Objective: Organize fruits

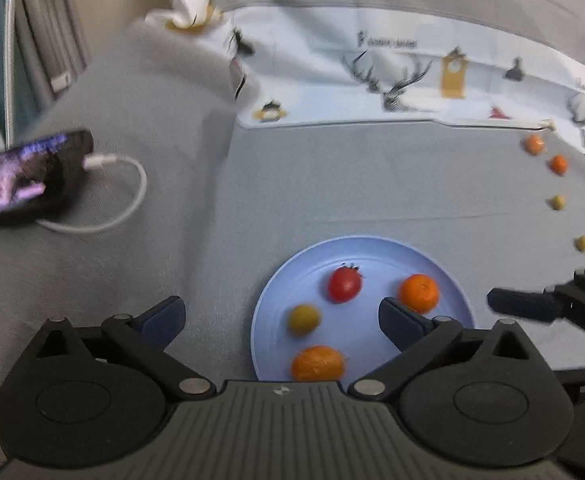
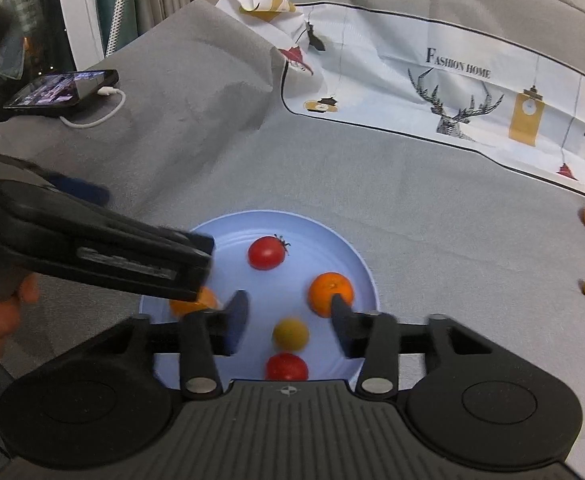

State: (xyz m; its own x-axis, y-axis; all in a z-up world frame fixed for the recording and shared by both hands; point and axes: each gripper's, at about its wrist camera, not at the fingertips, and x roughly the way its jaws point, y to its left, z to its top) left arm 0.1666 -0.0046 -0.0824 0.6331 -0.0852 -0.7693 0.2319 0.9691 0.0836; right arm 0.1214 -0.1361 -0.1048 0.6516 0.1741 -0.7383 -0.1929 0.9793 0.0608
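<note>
- The right gripper point(image 2: 288, 322) hovers over the near half of the blue plate point(image 2: 356, 258), jaws spread with nothing between them. A yellow-green fruit point(image 2: 290, 334) sits inside the gap, so I judge it the next pick.
- The left gripper point(image 1: 280, 318) is released too, its fingers wide apart and empty, straddling the plate's left rim; it seems to be waiting rather than reaching.
- The plate serves as the source pile: red tomato point(image 2: 266, 253) at its far side, a mandarin point(image 2: 330, 294) at its right, a second mandarin point(image 2: 192, 304) at its left edge.
- To the right of the plate, well apart from it, a row runs on the grey cloth point(image 2: 432, 208): two orange fruits point(image 1: 534, 144) farthest, then two yellow-green ones point(image 1: 557, 202) nearer. Like sits by like, which suggests sorting by kind.
- Only the right view shows a second tomato point(image 2: 286, 366) at the plate's near edge; the left camera's own body blocks it.
- Far left of the plate, a phone point(image 1: 24, 178) lies charging on the cloth; the printed sheet point(image 2: 452, 92) lies beyond the plate.
</note>
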